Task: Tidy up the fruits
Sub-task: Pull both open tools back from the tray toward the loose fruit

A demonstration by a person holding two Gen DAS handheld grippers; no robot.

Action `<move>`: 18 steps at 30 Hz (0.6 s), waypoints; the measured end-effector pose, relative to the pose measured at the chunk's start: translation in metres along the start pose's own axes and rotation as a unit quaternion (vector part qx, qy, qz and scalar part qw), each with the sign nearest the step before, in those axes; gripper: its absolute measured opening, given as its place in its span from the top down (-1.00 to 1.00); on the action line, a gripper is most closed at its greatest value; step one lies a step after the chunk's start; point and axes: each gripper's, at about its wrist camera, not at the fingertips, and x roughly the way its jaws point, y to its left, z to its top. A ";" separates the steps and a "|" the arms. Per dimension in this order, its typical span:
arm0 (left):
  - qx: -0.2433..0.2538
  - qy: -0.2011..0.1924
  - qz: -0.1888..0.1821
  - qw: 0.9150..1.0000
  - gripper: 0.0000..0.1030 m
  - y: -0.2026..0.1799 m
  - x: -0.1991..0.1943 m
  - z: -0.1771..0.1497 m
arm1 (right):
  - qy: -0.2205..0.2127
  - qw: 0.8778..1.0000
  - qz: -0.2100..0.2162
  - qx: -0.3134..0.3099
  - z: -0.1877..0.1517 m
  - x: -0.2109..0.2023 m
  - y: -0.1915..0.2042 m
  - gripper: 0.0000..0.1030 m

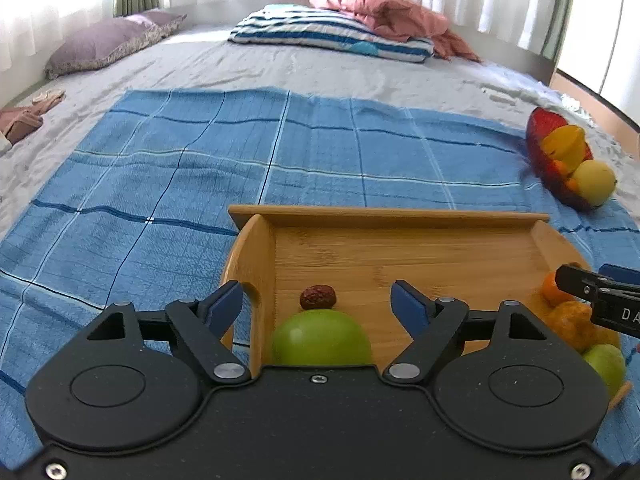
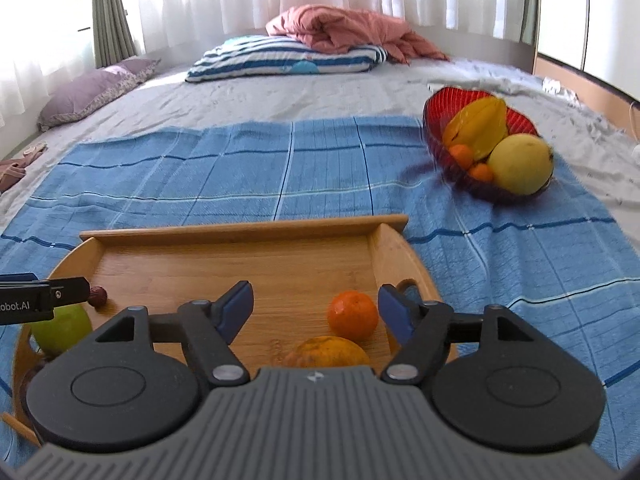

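Nearest to me, at the left end of the wooden tray, sits a green apple just under the left gripper, whose blue-padded fingers stand spread wide with nothing pinched between them; the apple lies below the gap, apparently untouched. Just beyond the apple rests a small wrinkled red date. Moving right across the bare middle of the tray, the right gripper hangs over the other end, its fingers likewise parted and holding nothing. Below it lie a bright mandarin and, nearer, a duller orange fruit; a second green fruit sits at the tray's near right corner. Further right, well apart from the tray on the blue checked cloth, the red bowl holds a starfruit, a large yellow fruit and small oranges.

I'd judge the sorting well under way: several fruits are on the tray, but the bowl is by no means emptied, if that is the aim. Both grippers tilt downward over the tray, side by side, each over its own end.
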 end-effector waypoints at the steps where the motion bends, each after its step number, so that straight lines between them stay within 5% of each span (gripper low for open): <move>1: 0.003 -0.003 -0.002 1.000 -0.61 -0.001 -0.004 -0.001 | -0.003 1.000 0.001 -0.001 -0.001 -0.003 0.001 -0.59; 18: 0.038 -0.055 -0.037 0.997 -0.85 -0.013 -0.066 -0.034 | -0.051 0.997 0.002 -0.053 -0.029 -0.056 0.008 -0.69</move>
